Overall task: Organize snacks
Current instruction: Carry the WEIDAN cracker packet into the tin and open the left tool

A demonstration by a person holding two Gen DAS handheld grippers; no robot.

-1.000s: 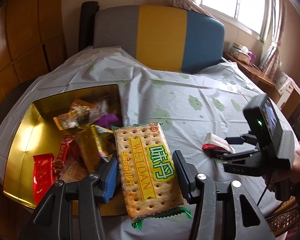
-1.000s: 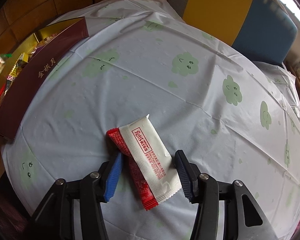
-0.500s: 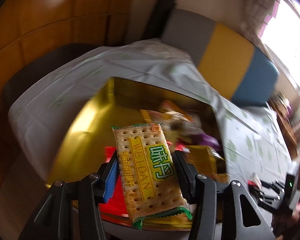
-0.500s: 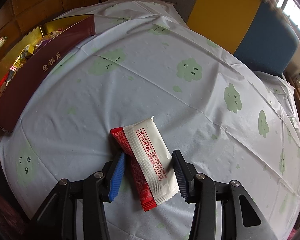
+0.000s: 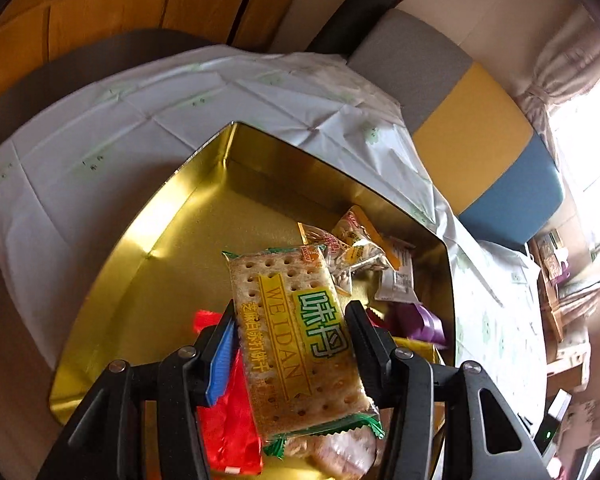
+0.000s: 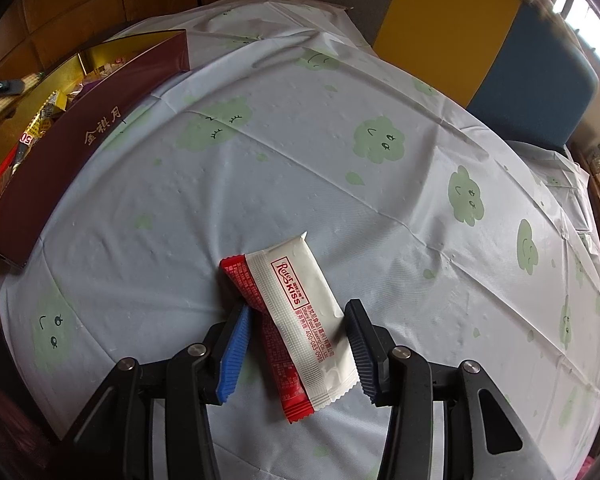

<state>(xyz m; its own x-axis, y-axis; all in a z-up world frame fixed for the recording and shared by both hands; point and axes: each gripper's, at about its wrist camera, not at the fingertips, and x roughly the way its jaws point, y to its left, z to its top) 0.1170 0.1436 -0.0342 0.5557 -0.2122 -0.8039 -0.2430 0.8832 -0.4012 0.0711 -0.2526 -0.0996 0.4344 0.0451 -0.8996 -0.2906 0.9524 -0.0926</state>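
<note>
Currently your left gripper (image 5: pixel 290 340) is clamped on the WEIDAN cracker pack (image 5: pixel 296 340), one pad against each long edge, the pack's far end tilted up and its green crimped end nearest the camera. You hold it above the gold tin (image 5: pixel 148 216), over the tin's near right part. Inside the tin: a red wrapper (image 5: pixel 226 432) directly under the pack, a cluster of clear and yellow wrapped snacks (image 5: pixel 356 248) toward the far right wall, a white sachet (image 5: pixel 398 280) beside them, and a purple wrapper (image 5: pixel 418 320) by the right wall. The tin's left half shows bare gold floor. The tin sits on the cloud-print tablecloth (image 5: pixel 100 128).

In the right wrist view, the white-and-red Kiss bar (image 6: pixel 300 320) lies flat on the tablecloth between the fingers of your right gripper (image 6: pixel 294 344). The blue pad (image 6: pixel 234 356) sits against its red edge and the dark pad at its white edge; whether they actually squeeze it, I cannot tell. The tin's maroon outer wall (image 6: pixel 88 136) stands well apart at upper left, snacks visible past its rim.
</note>
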